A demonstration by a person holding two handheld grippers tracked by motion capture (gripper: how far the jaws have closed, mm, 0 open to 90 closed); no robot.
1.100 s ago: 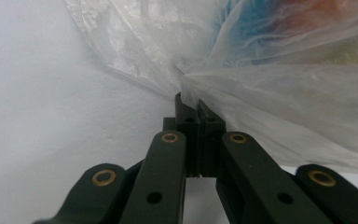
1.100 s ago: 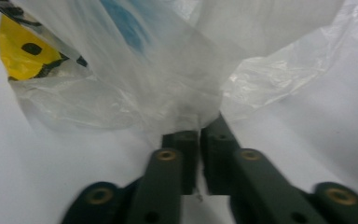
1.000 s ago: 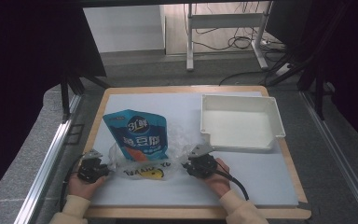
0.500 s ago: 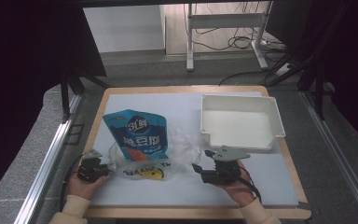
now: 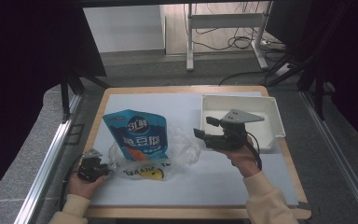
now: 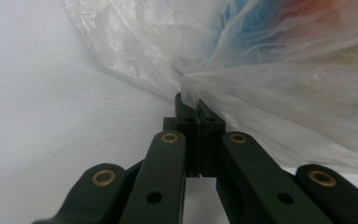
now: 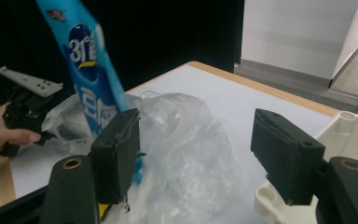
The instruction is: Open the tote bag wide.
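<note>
A blue snack pouch (image 5: 137, 135) stands upright inside a crumpled clear plastic bag (image 5: 186, 147) printed with a yellow smiley. My left gripper (image 5: 105, 166) rests on the table at the bag's left edge. In the left gripper view it (image 6: 193, 100) is shut on a bunched fold of the bag (image 6: 270, 93). My right gripper (image 5: 206, 127) is held above the table to the right of the bag, open, with nothing between its jaws. In the right gripper view it (image 7: 200, 144) points at the bag (image 7: 182, 182) and the pouch (image 7: 91, 79).
A white plastic tray (image 5: 272, 114) sits at the table's far right, just behind the right hand; its corner (image 7: 345, 126) is close to the right jaw. The white mat (image 5: 214, 182) has a wooden border. Dark curtains flank the table.
My right gripper has lifted off the table at the bag's right edge and moved up and right toward the tray, now open. The left gripper has stayed put.
</note>
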